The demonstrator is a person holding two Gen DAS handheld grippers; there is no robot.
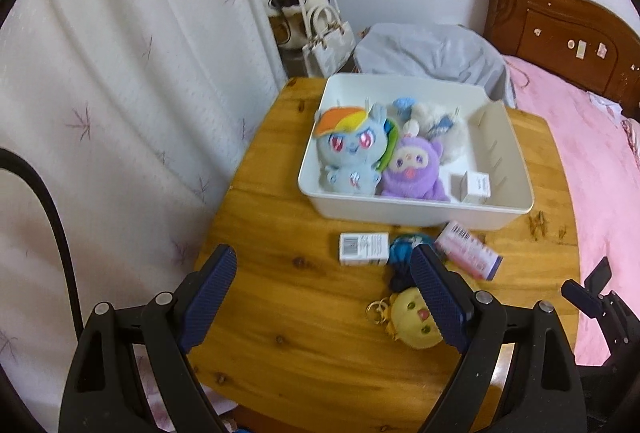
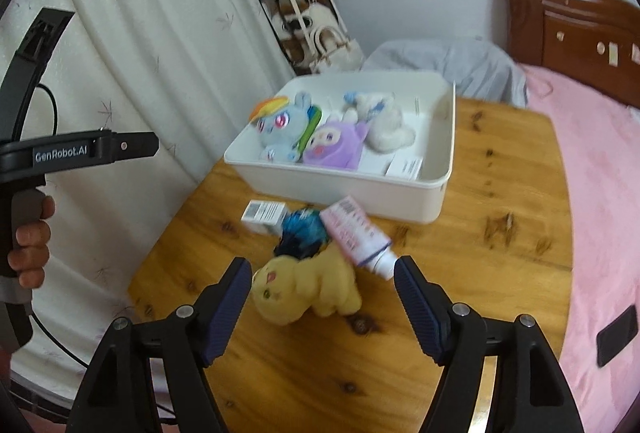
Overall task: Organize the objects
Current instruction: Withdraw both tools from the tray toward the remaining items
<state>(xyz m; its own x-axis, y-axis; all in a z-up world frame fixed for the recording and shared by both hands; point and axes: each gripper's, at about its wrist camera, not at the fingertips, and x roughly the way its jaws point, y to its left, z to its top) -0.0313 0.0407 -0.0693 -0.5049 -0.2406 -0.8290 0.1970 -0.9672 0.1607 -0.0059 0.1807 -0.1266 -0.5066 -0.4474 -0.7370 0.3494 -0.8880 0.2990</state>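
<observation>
Tidy-up about half done: w/ both grippers spread wide and empty over a wooden table (image 2: 460,273), four items wait outside the white bin (image 2: 344,189).

Right gripper (image 2: 322,283) hangs low, jaws fully apart, holding nothing. A yellow plush (image 2: 308,287) lies directly ahead of it, roughly btwn the two fingertips but not touching either as far as the view shows. Just beyond the plush sits a blue-and-black fuzzy toy (image 2: 302,233); a pink tube (image 2: 360,237) lies ahead and slightly right, its cap end near the right fingertip; a small white box (image 2: 264,215) rests ahead-left, close to the bin's near wall.

Left gripper (image 1: 322,273) is likewise wide open and empty, w/ only bare tabletop between its jaws. Its right finger (image 1: 436,293) overlaps the fuzzy toy and yellow plush in view; contact can't be told.

Already stowed, farther ahead of both tools: a blue pony plush (image 1: 348,153), a purple plush (image 1: 412,169), a white plush (image 1: 436,125) and small white boxes (image 1: 472,187) in the bin's main section. The narrow slotted strip along its right side looks empty.

Judging by layout, the soft toys and boxes are being sorted into the bin; two toys, one box and the tube remain. The yellow plush looks the likeliest next pick for the right hand.
</observation>
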